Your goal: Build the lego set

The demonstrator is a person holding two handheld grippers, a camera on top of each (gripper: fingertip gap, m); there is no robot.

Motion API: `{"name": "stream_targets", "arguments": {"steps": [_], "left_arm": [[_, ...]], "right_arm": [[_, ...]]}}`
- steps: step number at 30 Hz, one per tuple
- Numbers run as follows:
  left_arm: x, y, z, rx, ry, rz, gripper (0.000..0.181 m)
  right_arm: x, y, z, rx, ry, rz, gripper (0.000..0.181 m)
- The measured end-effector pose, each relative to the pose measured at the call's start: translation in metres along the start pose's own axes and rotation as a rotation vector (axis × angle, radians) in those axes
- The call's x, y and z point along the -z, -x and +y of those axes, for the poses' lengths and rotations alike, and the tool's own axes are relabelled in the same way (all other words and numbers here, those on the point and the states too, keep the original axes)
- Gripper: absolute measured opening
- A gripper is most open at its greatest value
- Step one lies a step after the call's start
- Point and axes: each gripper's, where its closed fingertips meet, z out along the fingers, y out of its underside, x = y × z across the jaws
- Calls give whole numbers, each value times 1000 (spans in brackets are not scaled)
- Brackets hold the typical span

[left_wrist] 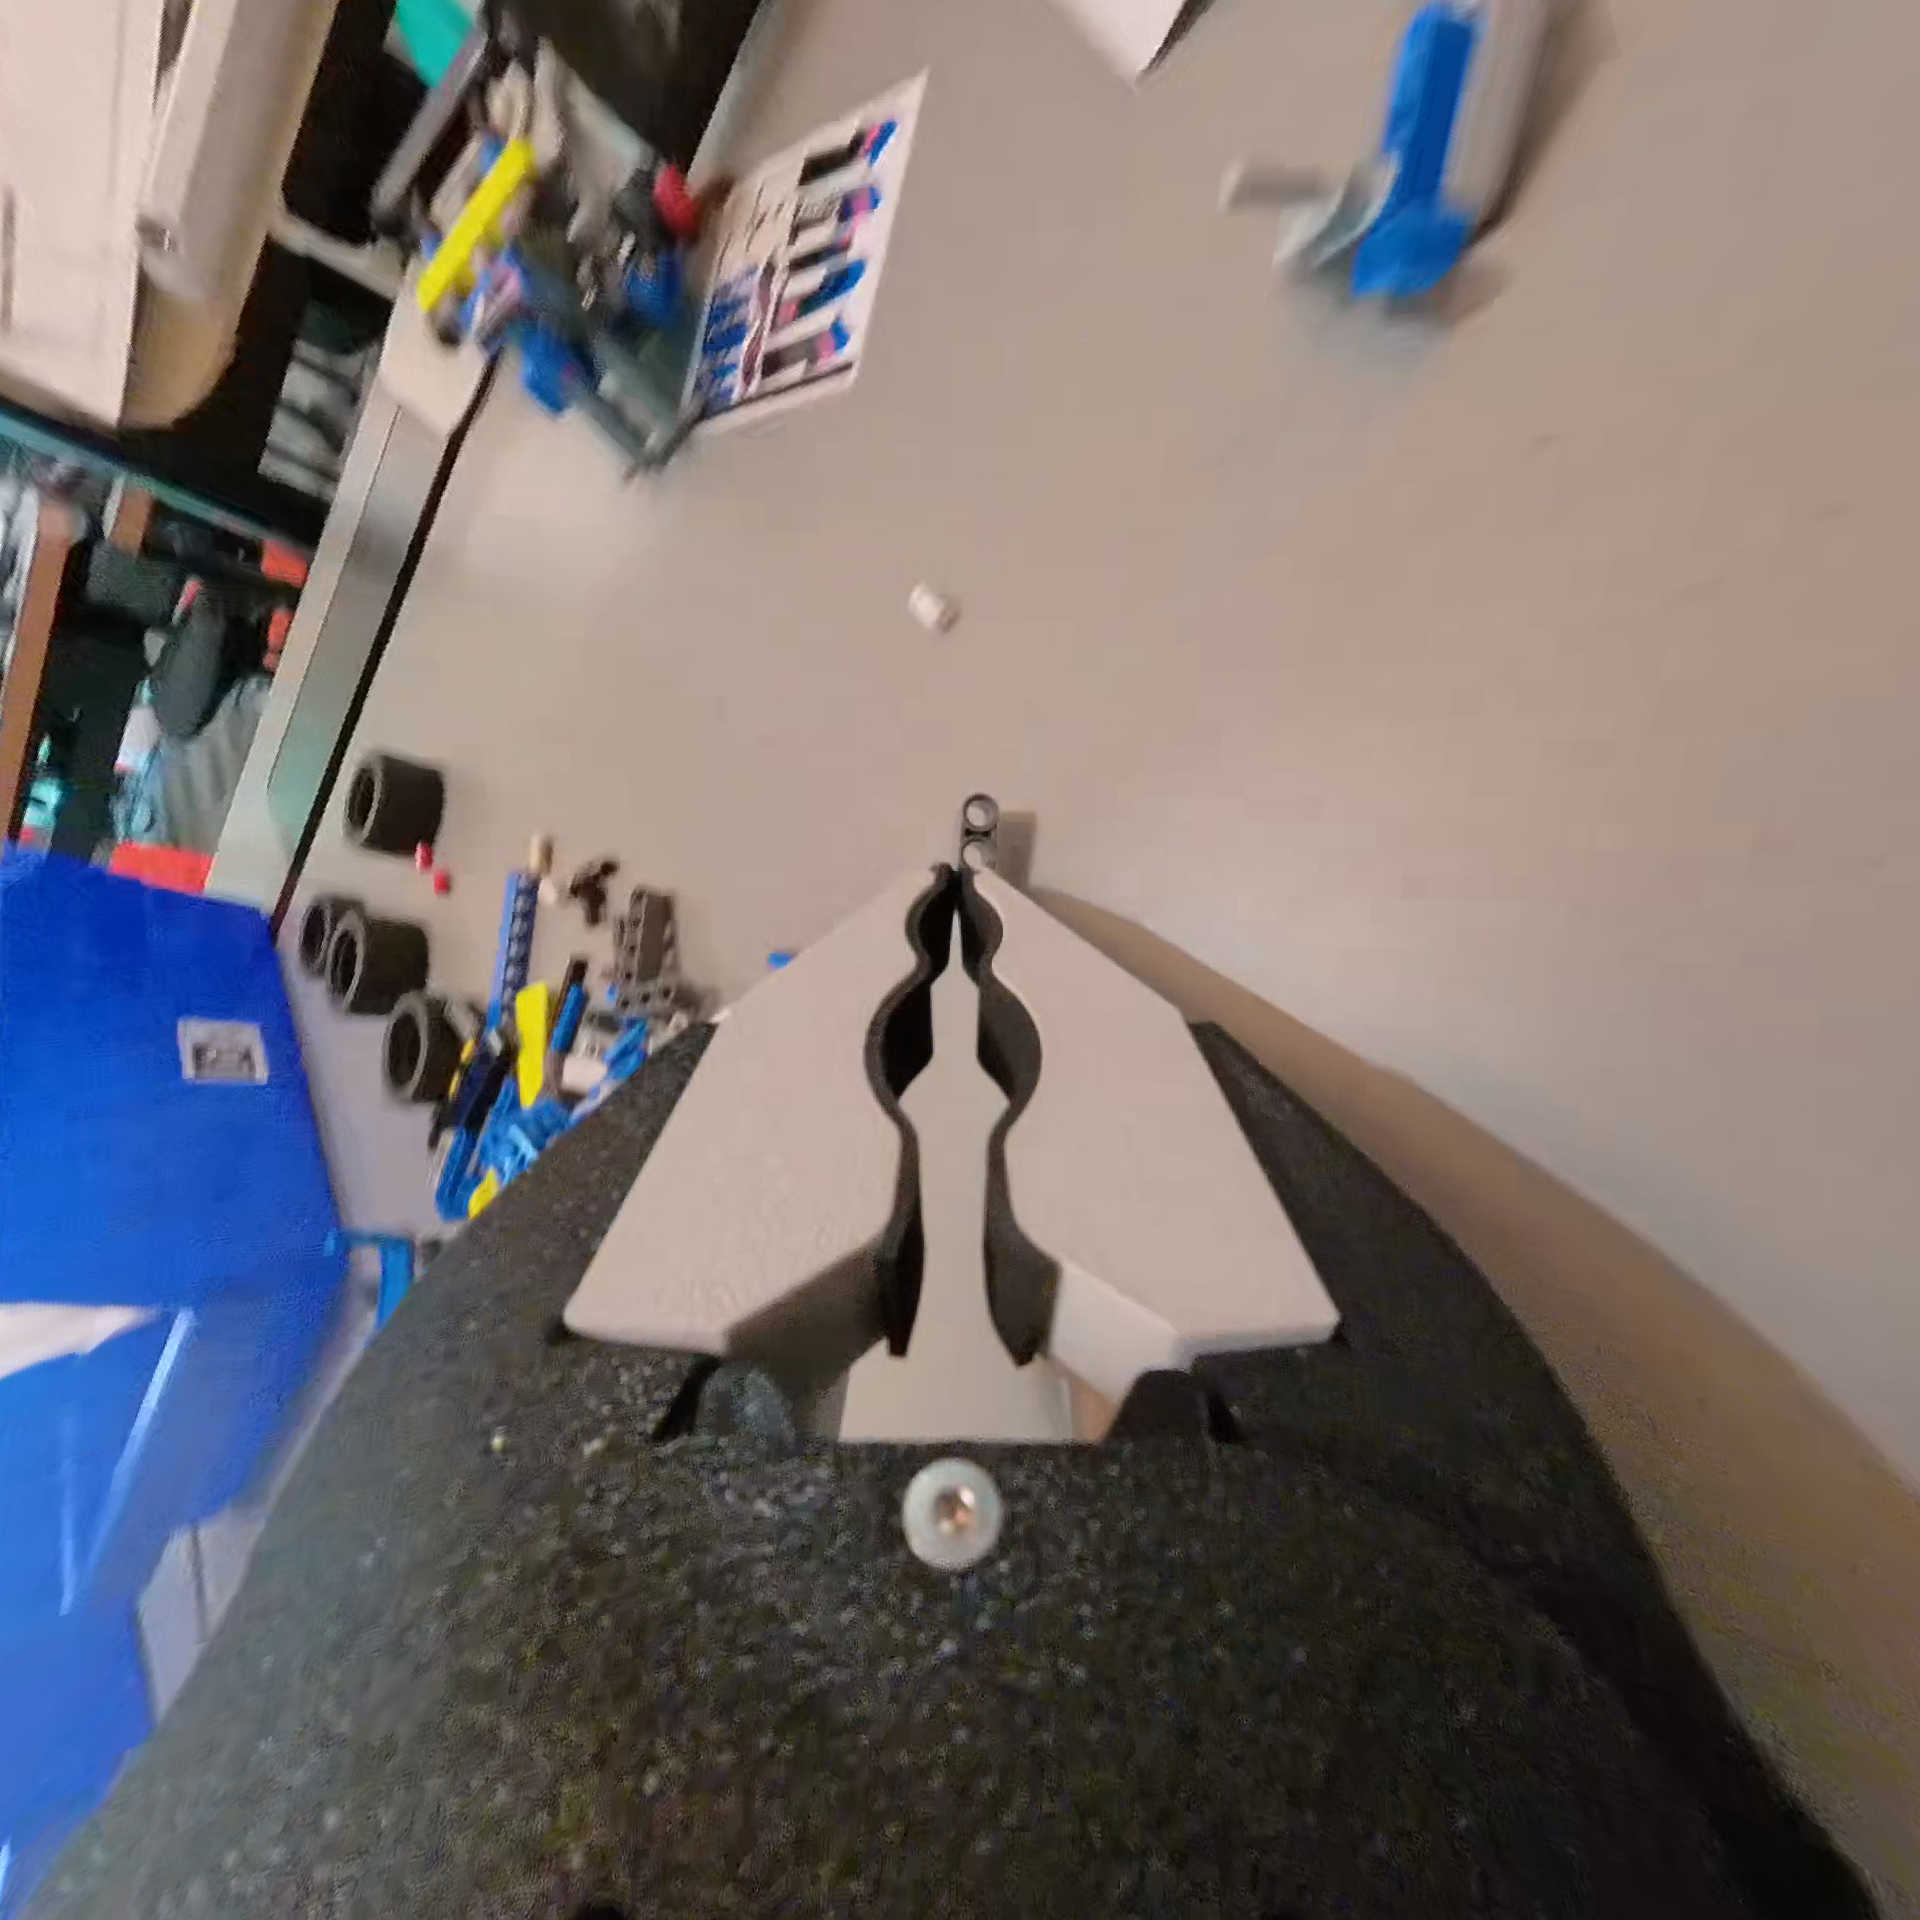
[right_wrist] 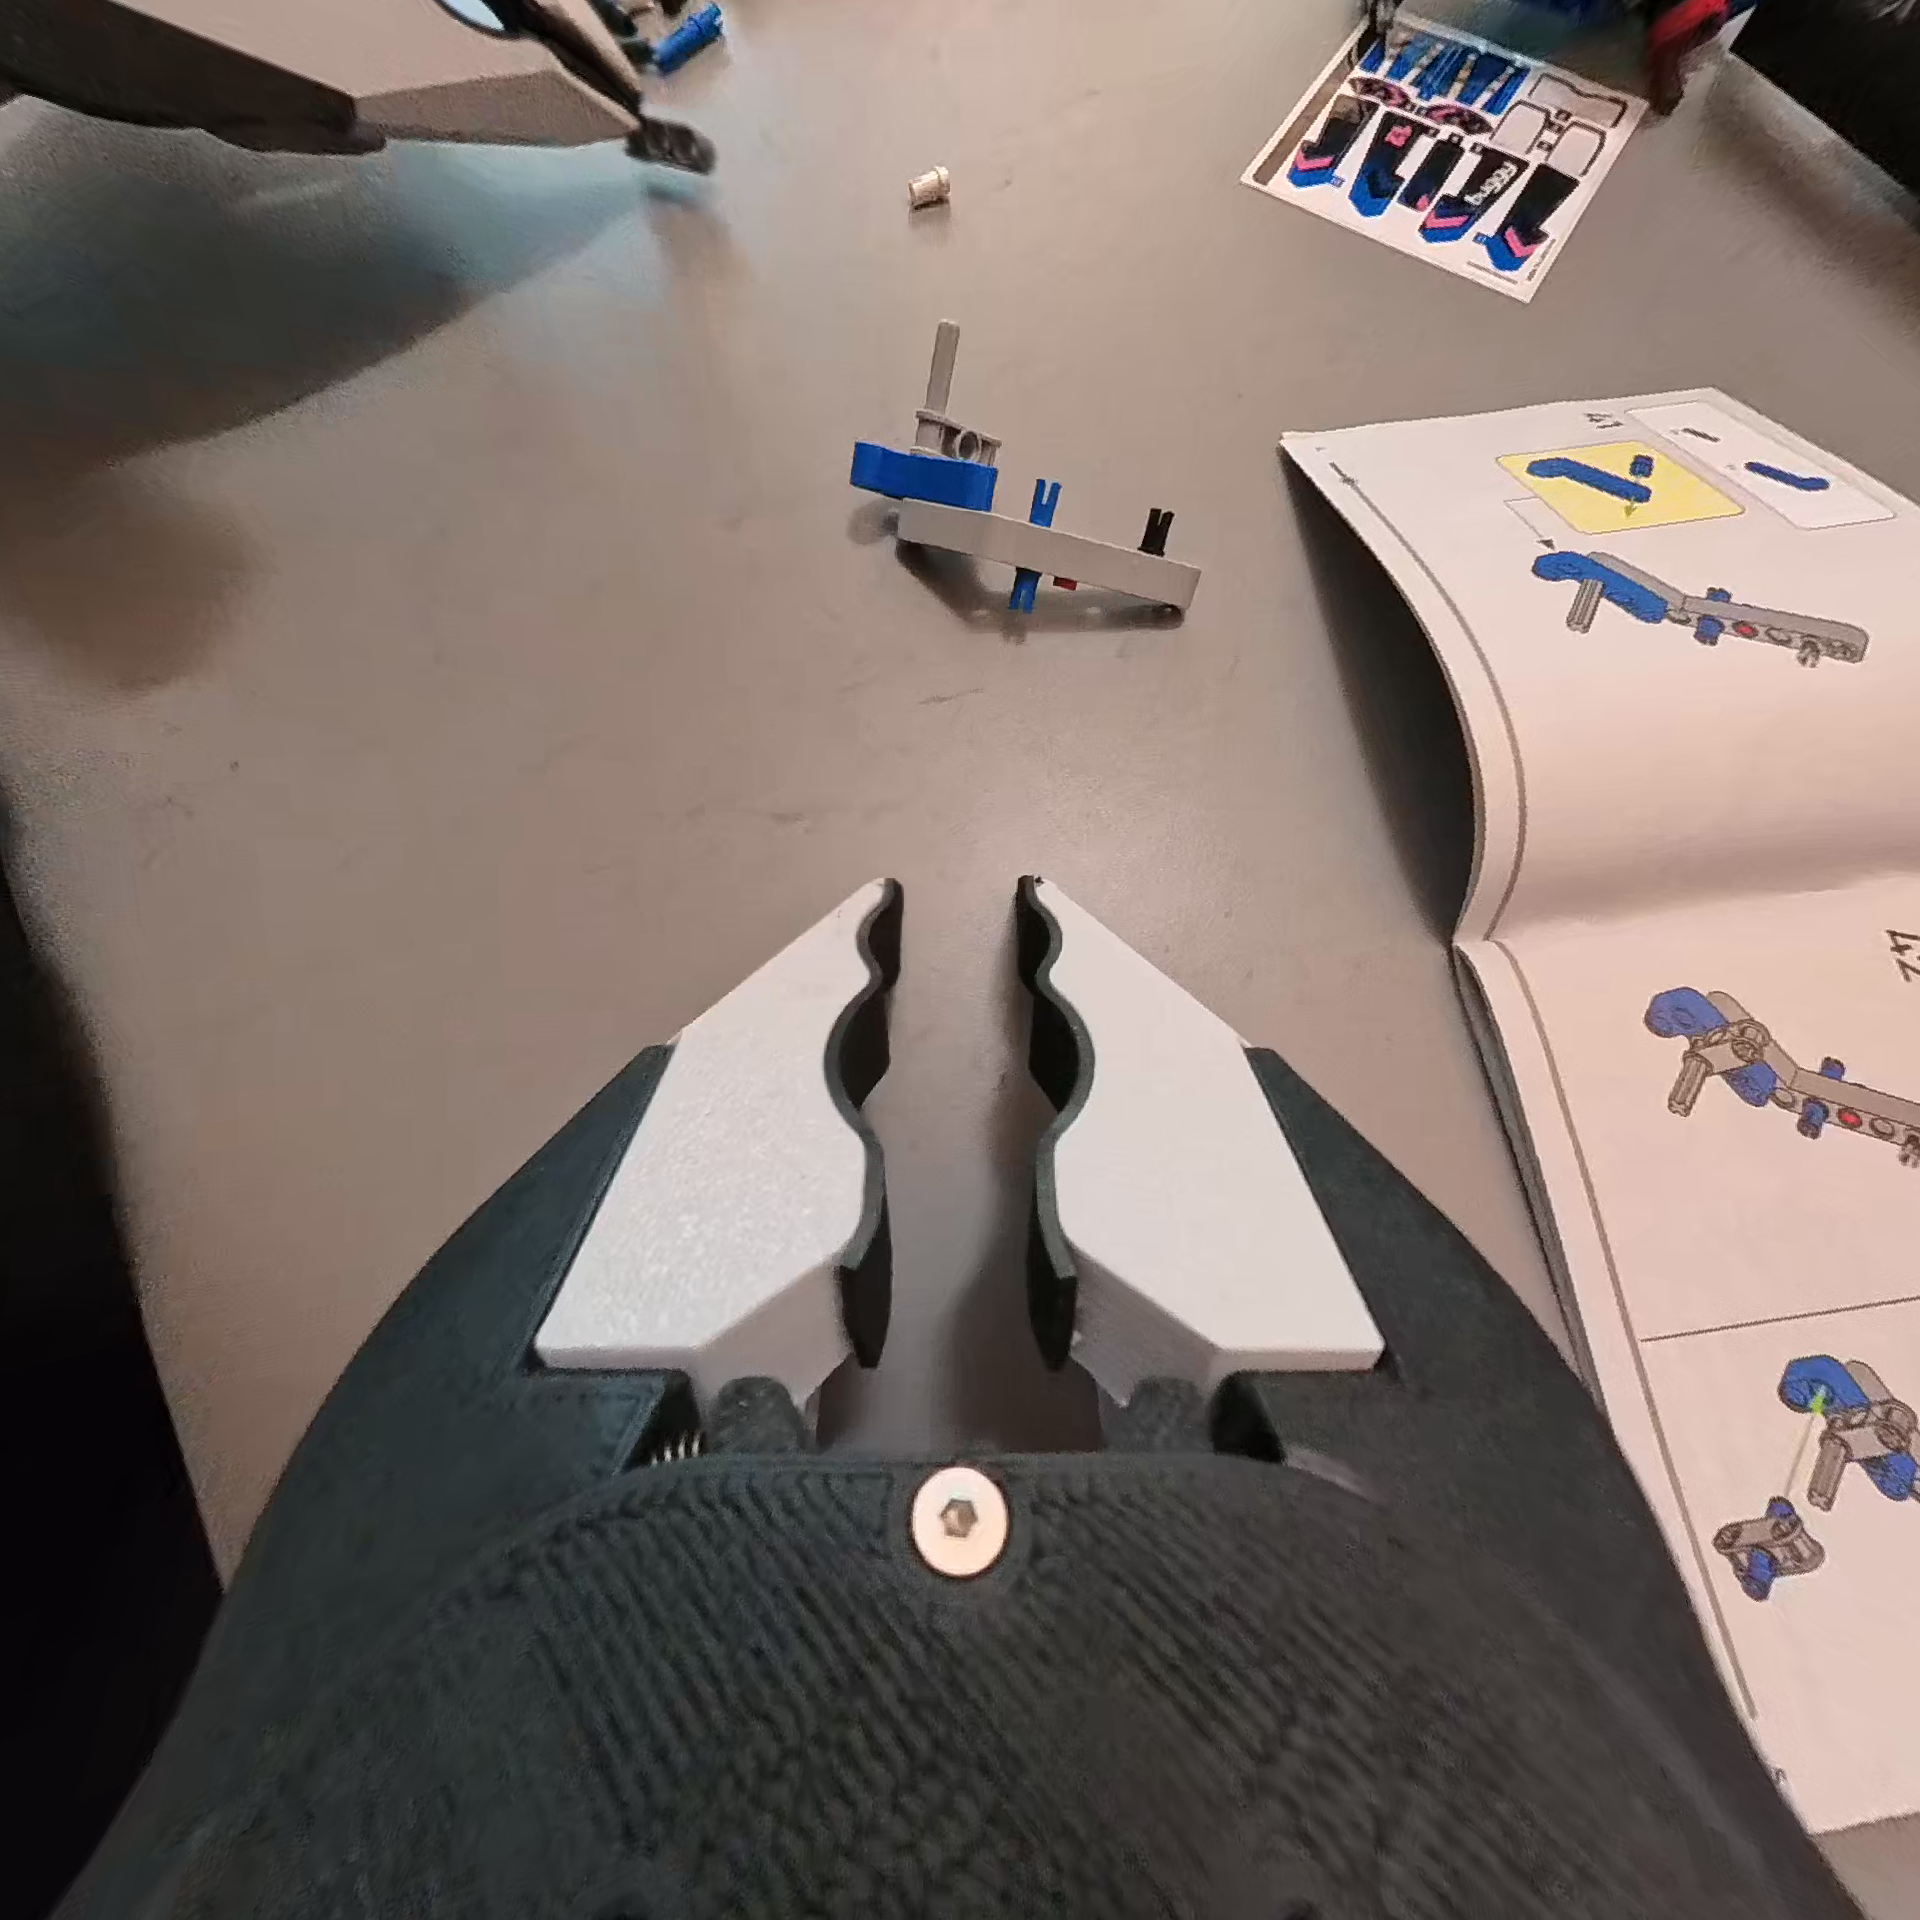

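Left gripper (left_wrist: pixel 966 883) clamped on a small black 2-hole plastic connector (left_wrist: pixel 978 831) jutting from its tips. Right gripper (right_wrist: pixel 958 883) parted and empty, hovering over the grey table (right_wrist: pixel 520 727). Grey-and-blue beam assembly with upright pins (right_wrist: pixel 1023 520) lying well ahead of right tips; open instruction booklet (right_wrist: pixel 1662 935) to their right. Likely mid-carry: next, steadying the assembly and aligning connector holes onto a pin.

The table (right_wrist: pixel 520 675) is plain grey-beige. On it, the small lego build (right_wrist: pixel 1023 514) is grey with one blue block and blue, black and red pins. The booklet (right_wrist: pixel 1621 935) is white with blue-grey drawings and one yellow box. The sticker sheet (right_wrist: pixel 1444 156) shows blue, black and pink shapes. The tyres (left_wrist: pixel 390 961) are black, the bin (left_wrist: pixel 135 1143) is blue.
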Motion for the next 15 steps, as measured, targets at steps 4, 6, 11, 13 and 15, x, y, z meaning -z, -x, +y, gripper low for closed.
{"name": "stream_targets", "arguments": {"steps": [4,6,11,13,15], "left_arm": [[-1,9,15,68,0,-25,0],[-3,13,20,94,2,-21,4],[9,34,19,320,-128,55,10],[10,58,36,366,-96,14,10],[7,80,61,350,-25,-50,11]], "right_arm": [[0,0,0,10,0,10,20],[0,0,0,18,0,17,20],[0,0,0,24,0,20,20],[0,0,0,20,0,18,20],[0,0,0,14,0,14,20]]}}
